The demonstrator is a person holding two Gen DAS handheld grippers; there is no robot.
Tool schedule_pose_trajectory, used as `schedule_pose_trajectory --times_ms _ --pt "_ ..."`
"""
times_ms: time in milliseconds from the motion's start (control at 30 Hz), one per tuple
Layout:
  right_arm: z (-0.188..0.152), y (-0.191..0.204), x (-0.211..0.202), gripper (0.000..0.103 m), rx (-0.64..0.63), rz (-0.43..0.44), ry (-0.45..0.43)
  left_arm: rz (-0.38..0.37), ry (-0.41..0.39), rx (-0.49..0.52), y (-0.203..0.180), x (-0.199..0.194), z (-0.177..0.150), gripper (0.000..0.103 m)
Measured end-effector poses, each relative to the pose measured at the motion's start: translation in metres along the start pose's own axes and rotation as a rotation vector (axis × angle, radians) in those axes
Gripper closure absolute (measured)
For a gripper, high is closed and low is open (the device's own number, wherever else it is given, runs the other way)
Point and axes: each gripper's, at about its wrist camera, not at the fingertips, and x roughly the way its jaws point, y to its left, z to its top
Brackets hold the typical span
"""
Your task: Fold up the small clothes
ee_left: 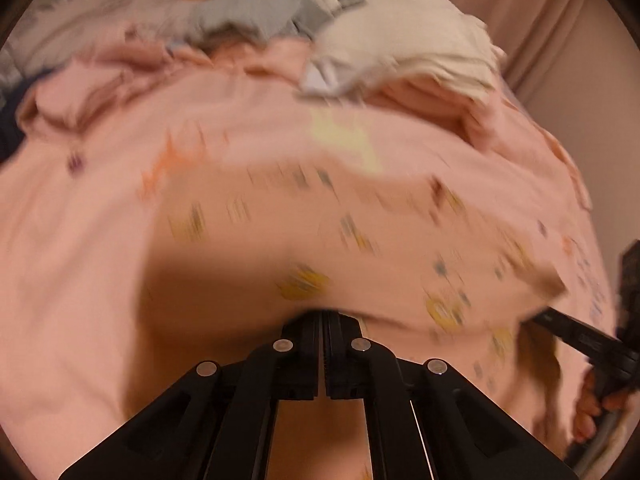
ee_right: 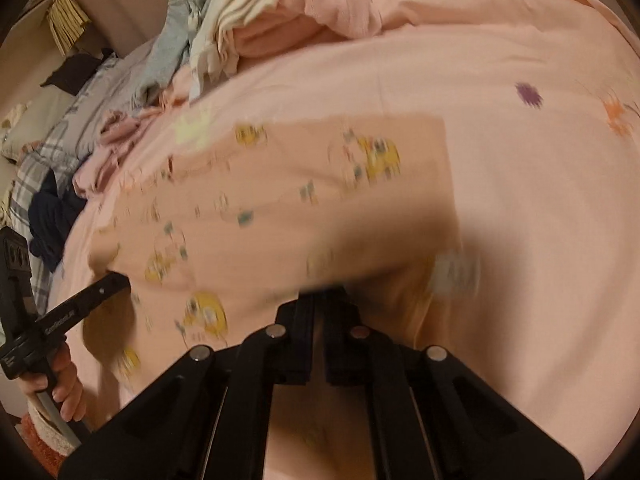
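Pink bedspread point(ee_left: 80, 240) fills both views. Left gripper point(ee_left: 322, 316) is clamped on the printed pink garment point(ee_left: 320, 232) at lower centre, right gripper point(ee_right: 322, 294) likewise pinching its edge; heaped clothes point(ee_left: 400, 52) sit along the top.

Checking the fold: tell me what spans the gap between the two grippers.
The pink printed garment stretches from the left gripper to the right gripper; nothing else lies between, as the right wrist view shows.
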Motion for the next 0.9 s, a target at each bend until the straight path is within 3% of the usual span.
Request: schedule_pose_trajectory --times_ms 167,300,467,500,533,600,733,800,900 --pt "0.052 0.003 0.010 0.097 0.017 -0.064 -0.064 -0.023 -0.027 -0.183 0.024 0.022 0.042 0.101" --pt "0.074 -0.012 0.028 0.094 0.113 -0.038 -0.055 0.085 -0.061 -0.257 0.044 0.027 0.047 0.101" --pt "0.063 -0.027 0.006 0.089 0.190 0.072 -0.078 -0.030 -0.010 -0.290 0.057 0.001 0.036 0.100" --pt "0.061 -0.029 -0.002 0.083 0.198 0.080 -0.080 -0.068 -0.013 -0.293 0.056 -0.010 0.032 0.096" --pt "0.057 -0.032 -0.012 0.078 0.208 0.081 -0.083 -0.086 -0.015 -0.290 0.054 -0.019 0.031 0.080" --pt "0.047 -0.034 -0.040 0.061 0.220 0.092 -0.093 -0.145 -0.042 -0.285 0.049 -0.046 0.026 0.032" --pt "0.031 -0.020 -0.089 0.054 0.179 0.103 -0.145 -0.226 -0.076 -0.288 0.036 -0.100 0.015 0.027" --pt "0.019 -0.007 -0.118 0.035 0.154 0.083 -0.168 -0.263 -0.057 -0.272 0.030 -0.122 0.006 0.024" --pt "-0.005 -0.002 -0.147 0.019 0.192 0.118 -0.203 -0.299 -0.047 -0.264 0.029 -0.147 -0.019 0.024"
